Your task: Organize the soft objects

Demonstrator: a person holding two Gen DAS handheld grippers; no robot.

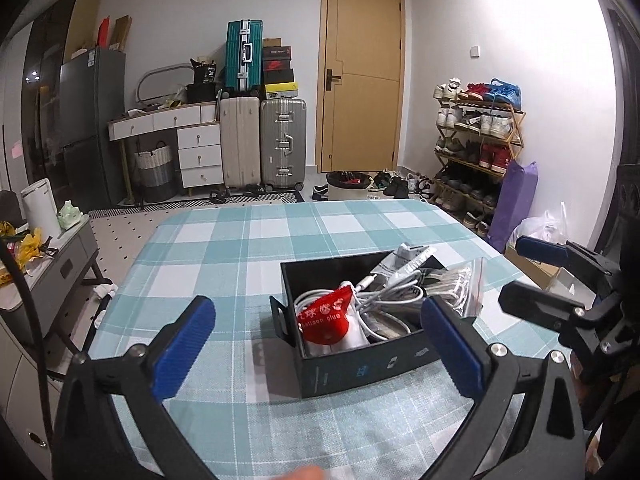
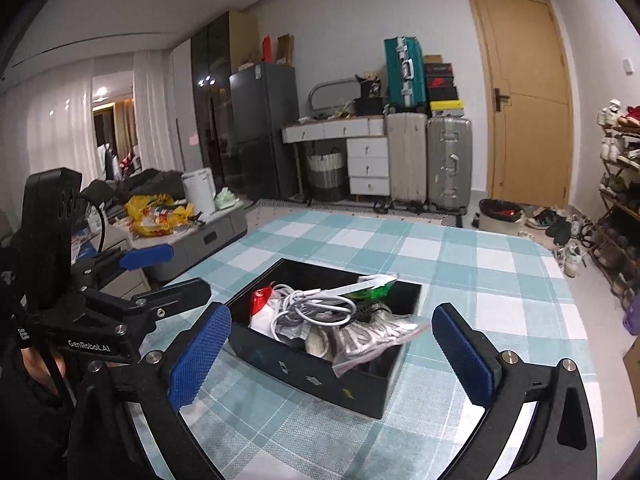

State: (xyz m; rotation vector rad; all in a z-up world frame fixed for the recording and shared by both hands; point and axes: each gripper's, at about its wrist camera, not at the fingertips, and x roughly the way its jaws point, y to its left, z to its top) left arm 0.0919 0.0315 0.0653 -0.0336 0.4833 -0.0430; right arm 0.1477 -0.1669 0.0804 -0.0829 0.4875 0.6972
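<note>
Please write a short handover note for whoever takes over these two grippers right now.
Left gripper: open, empty, in front of the black box.
Right gripper: open, empty, facing the same box from the other side.
Box sits on the checked tablecloth; inside lie a white cable, a red-and-white pouch and a clear zip bag that sticks over the rim.
Done: soft items are in the box.
Left: perhaps tuck the bag in.
</note>
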